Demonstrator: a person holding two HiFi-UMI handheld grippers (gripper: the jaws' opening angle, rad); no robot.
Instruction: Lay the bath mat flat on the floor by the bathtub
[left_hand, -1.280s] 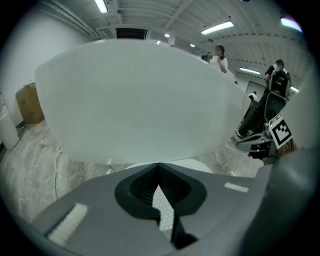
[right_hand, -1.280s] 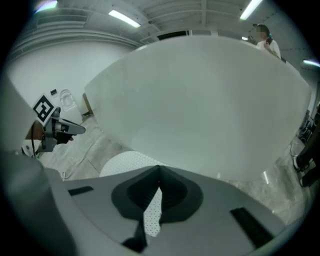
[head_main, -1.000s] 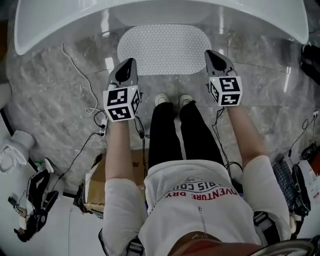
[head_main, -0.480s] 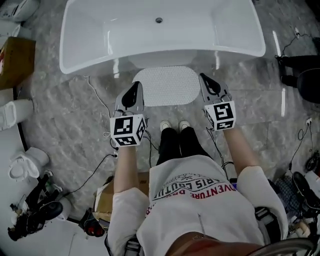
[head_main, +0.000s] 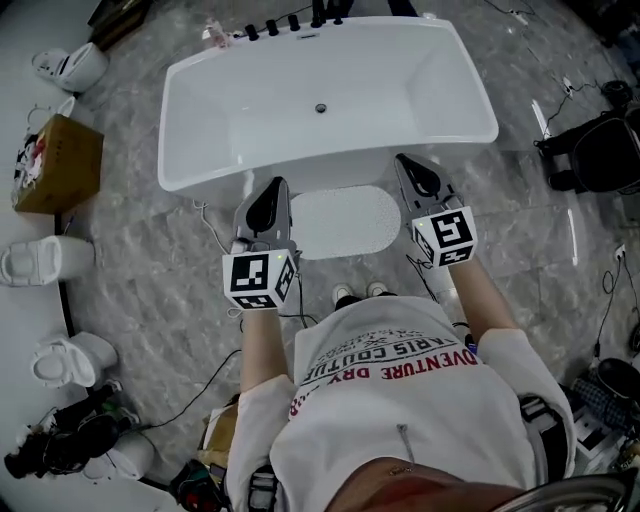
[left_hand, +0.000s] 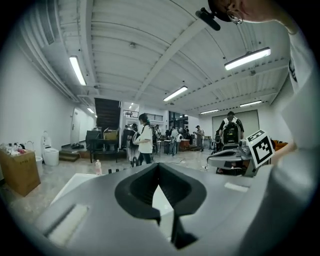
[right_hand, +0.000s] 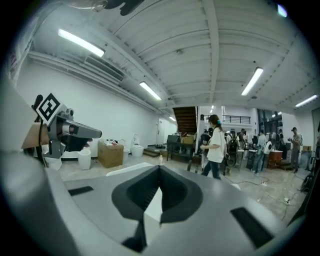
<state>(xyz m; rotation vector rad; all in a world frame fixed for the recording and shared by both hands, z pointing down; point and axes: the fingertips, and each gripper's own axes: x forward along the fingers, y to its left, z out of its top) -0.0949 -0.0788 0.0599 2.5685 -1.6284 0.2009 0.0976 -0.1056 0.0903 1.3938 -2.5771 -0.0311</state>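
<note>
Mat (head_main: 343, 221) edge prob. against tub (head_main: 320, 72)

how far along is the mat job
Done: the mat lies flat on the floor beside the tub, with no folds showing. In hand: nothing. The left gripper and right gripper are both shut and empty, held up on either side of the mat. Left: nothing visible; the job looks finished.

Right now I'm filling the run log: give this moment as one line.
bath mat: flat on floor beside bathtub | left tongs: shut, empty | right tongs: shut, empty | task: looks done
</note>
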